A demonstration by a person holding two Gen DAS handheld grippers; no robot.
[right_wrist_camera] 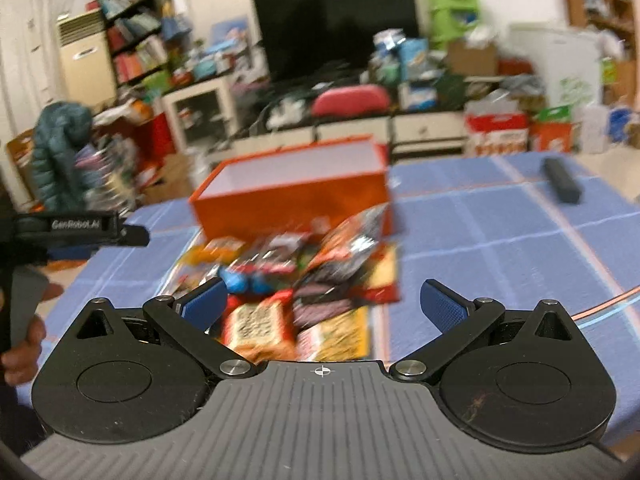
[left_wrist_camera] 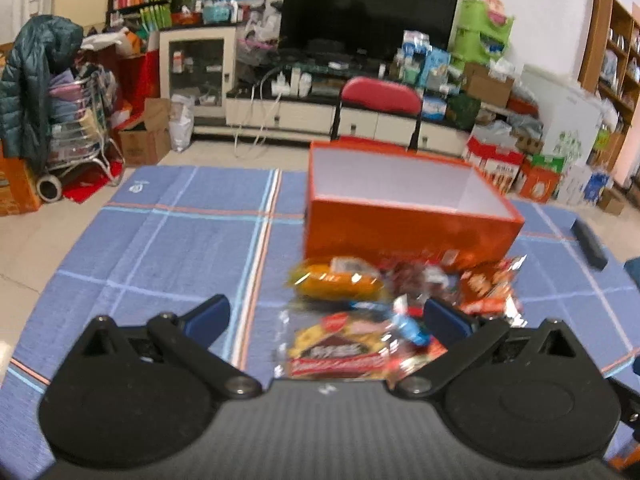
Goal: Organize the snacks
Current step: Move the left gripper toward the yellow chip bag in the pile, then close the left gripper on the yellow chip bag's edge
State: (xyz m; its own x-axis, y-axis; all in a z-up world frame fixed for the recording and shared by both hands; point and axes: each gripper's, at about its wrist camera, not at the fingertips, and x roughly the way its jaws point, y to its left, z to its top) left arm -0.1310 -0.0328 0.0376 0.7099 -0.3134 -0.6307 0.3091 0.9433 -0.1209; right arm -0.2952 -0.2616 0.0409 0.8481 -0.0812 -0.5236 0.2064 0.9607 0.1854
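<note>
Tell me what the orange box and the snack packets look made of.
Orange box: likely glossy coated cardboard, given its stiff straight walls, sheen outside and plain white inside. Snack packets: thin plastic or foil film, crinkled with bright glints; blur leaves it open.

Motion blur smeared the snack packets (right_wrist_camera: 304, 280), leaving their labels unreadable; the box (right_wrist_camera: 292, 188) hid the pile's far edge.
</note>
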